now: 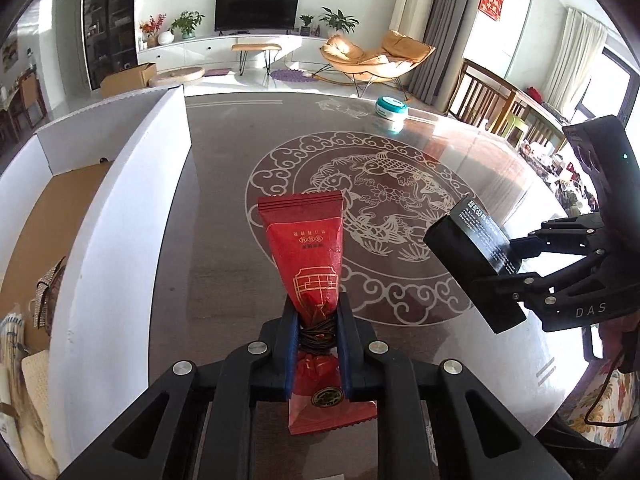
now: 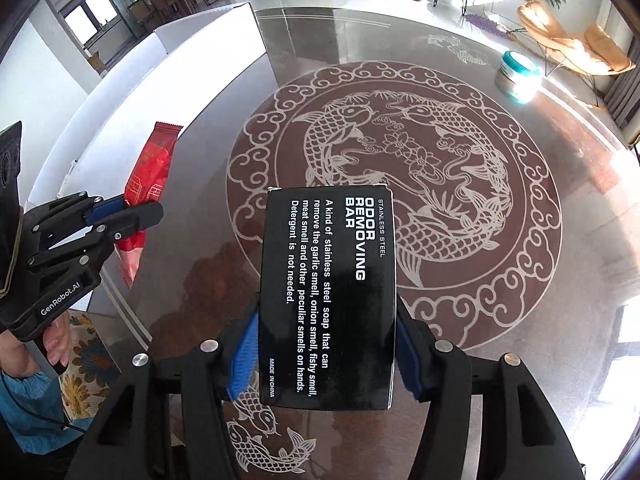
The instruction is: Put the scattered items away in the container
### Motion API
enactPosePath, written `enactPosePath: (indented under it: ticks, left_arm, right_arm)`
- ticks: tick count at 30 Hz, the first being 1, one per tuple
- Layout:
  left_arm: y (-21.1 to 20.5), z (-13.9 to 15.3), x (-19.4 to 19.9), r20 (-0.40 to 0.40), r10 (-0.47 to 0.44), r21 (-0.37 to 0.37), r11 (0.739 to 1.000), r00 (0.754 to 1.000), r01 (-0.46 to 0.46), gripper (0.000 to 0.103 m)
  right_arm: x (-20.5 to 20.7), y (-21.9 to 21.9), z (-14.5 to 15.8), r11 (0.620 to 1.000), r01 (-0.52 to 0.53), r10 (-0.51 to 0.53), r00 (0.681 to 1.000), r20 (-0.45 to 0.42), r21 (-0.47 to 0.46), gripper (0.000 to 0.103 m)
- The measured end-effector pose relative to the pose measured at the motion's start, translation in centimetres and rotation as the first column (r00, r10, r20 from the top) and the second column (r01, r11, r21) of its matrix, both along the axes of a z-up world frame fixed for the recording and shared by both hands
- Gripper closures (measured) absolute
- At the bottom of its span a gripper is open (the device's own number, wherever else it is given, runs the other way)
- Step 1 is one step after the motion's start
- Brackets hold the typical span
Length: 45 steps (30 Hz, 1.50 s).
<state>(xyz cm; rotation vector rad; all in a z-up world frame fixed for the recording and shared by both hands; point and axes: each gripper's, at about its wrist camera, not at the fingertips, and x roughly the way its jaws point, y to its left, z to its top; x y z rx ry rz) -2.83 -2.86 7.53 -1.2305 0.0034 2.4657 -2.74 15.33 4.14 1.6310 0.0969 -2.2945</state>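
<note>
A red foil snack packet (image 1: 308,248) with a dark cord wound round its middle hangs above the table, and my left gripper (image 1: 318,314) is shut on it at that pinched middle. In the right wrist view the same packet (image 2: 154,160) sticks up from the left gripper (image 2: 140,206) beside the box wall. A black "odor removing bar" carton (image 2: 328,300) is clamped across its width by my right gripper (image 2: 326,314), lifted off the table. The left wrist view shows that carton (image 1: 468,248) in the right gripper (image 1: 496,268) at the right. The white open container (image 1: 132,184) stands to the left.
The container (image 2: 160,80) has a cardboard floor and several items in its near corner (image 1: 44,304). A teal-lidded jar (image 1: 391,114) stands on the far side of the glass table (image 1: 224,200) with its koi pattern. A hand (image 2: 56,344) grips the left handle.
</note>
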Motion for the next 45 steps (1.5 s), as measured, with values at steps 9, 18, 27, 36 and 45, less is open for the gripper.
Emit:
enactPosePath:
  ticks: [9, 18, 27, 36, 45]
  left_arm:
    - [-17.1, 4.3, 1.0, -0.070, 0.271, -0.048, 0.960, 0.960, -0.274, 0.087]
    - [-26.1, -0.5, 2.0, 0.067, 0.408, -0.100, 0.911, 0.910, -0.401, 0.087]
    - [-26.4, -1.3, 3.1, 0.044, 0.506, -0.163, 0.855, 0.862, -0.493, 0.019]
    - [-24.6, 2.3, 4.0, -0.111, 0.543, -0.142, 0.820, 0.833, -0.554, 0.012]
    - [-23.7, 4.2, 4.7, -0.184, 0.623, -0.097, 0.758, 0.760, -0.645, 0.012]
  right_arm:
    - [-2.0, -14.8, 9.9, 0.955, -0.270, 0.240, 0.948, -0.209, -0.126, 0.044]
    - [-4.1, -30.8, 7.1, 0.835, -0.472, 0.455, 0.882, -0.126, -0.282, 0.044]
    - [-5.9, -32.2, 2.8, 0.859, -0.374, 0.403, 0.915, 0.010, -0.350, 0.010]
    - [-4.9, -26.9, 7.0, 0.925, -0.270, 0.221, 0.955, -0.200, -0.267, 0.005]
    - [-3.0, -26.3, 5.6, 0.943, -0.294, 0.260, 0.943, -0.206, -0.155, 0.005]
